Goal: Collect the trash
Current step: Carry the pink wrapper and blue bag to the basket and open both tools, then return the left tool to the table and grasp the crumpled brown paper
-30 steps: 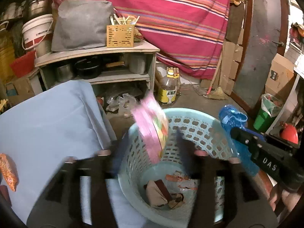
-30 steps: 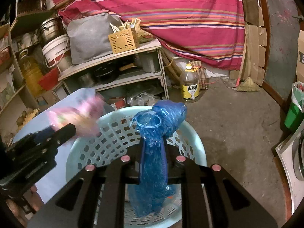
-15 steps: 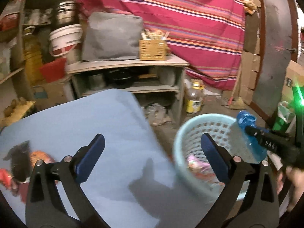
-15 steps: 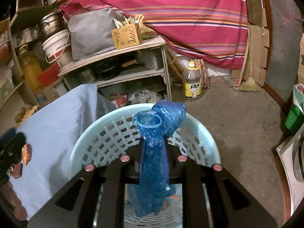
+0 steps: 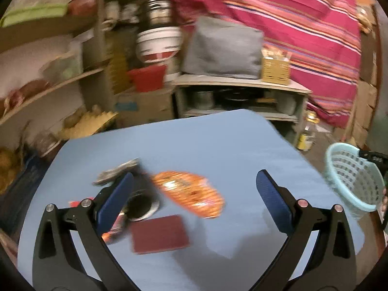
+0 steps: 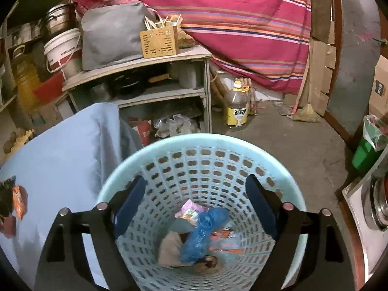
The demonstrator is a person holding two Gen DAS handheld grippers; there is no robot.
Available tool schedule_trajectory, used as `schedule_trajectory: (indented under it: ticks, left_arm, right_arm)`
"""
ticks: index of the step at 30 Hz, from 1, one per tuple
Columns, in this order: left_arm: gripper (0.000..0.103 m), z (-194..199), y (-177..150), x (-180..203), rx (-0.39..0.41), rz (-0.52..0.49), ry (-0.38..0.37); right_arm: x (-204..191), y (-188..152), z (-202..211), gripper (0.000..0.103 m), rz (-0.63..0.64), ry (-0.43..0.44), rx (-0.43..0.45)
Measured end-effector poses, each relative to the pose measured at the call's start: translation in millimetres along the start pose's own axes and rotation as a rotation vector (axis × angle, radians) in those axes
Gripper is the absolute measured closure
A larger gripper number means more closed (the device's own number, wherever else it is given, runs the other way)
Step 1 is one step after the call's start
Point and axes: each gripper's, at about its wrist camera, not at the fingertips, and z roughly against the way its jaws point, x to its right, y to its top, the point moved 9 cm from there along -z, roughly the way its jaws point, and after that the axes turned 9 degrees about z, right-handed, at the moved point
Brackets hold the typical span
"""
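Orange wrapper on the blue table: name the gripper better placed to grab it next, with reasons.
Left. The left gripper is open over the orange wrapper; the right gripper, jaws opening and empty, faces the basket.

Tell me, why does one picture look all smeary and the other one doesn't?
Left wrist view: motion blur smears the orange wrapper, the dark red card and the shelves. Right wrist view: sharp, so the basket holes and the blue bag look crisp. Both views bend straight lines, with dark round corners, from the fisheye lens.
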Motion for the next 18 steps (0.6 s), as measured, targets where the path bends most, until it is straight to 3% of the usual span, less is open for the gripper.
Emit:
schedule_trajectory:
  ticks: [2,6,18]
  left_arm:
    - [0.005,-4.6,-2.7,-30.5,-0.004,0.033,0.038]
    - [0.005,-12.3,-7.0,-73.4,-0.018,0.083,0.089]
    - [0.005,-23.1,-21.4,-164.7,-0.049,0.162,0.189]
  right_arm:
    - [-11.5,4.0,3.3,0.011,-0.006,-0.002,0.011]
    - [-58.9,13.5,12.8,0.010,0.061,0.019,0.045]
    - [-211.9,11.0,29.6,0.010,0.303,0.133,0.070]
